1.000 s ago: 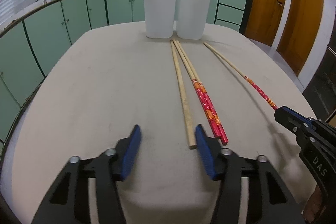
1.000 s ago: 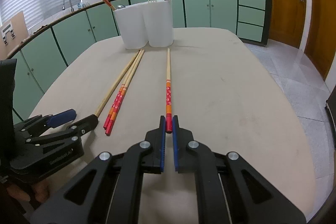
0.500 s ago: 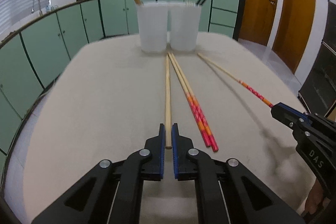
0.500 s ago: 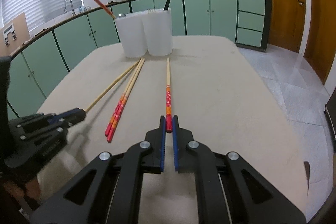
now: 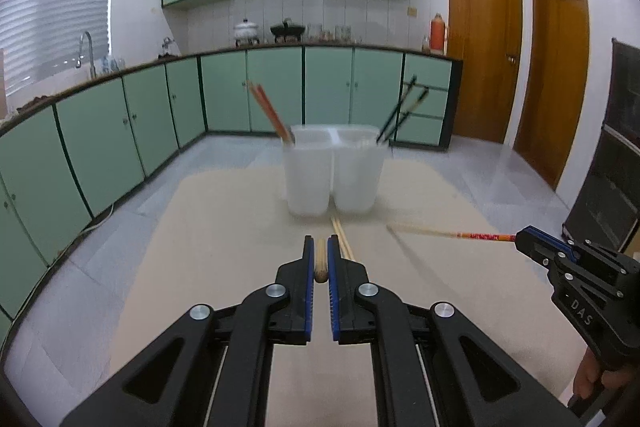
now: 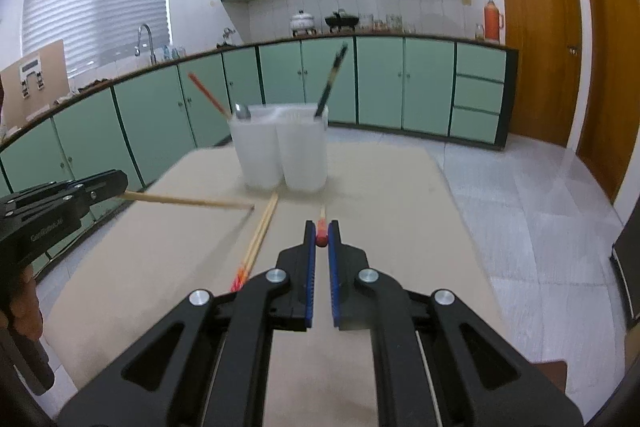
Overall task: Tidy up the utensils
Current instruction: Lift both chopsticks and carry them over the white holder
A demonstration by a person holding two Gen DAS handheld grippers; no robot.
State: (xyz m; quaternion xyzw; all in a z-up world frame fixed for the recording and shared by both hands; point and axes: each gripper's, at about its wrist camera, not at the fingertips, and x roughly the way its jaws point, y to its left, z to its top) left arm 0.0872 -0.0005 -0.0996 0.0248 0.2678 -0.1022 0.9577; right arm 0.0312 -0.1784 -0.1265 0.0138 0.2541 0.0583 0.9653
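- The beige counter (image 5: 224,227) carried two white plastic holders (image 5: 332,171) standing side by side and touching, near its far end.
- The left holder (image 6: 256,151) held red-tipped chopsticks (image 5: 268,111) and a metal spoon (image 6: 242,111); the right holder (image 6: 304,151) held dark chopsticks (image 6: 331,83), all leaning outward.
- The left tongs (image 5: 321,259) were clamped on the thick end of a plain wooden chopstick (image 6: 188,201), held off the counter with its tip pointing toward the holders. Faint lettering on the tool's side was too blurred to read.
- The right tongs (image 6: 321,239) were clamped on the red end of a red-and-orange patterned chopstick (image 5: 452,233), also raised above the counter. White letters "DAS" (image 5: 581,311) showed on the tool's black body.
- A pair of patterned chopsticks (image 6: 260,235) lay on the counter between the two tools, narrow ends just before the holders.
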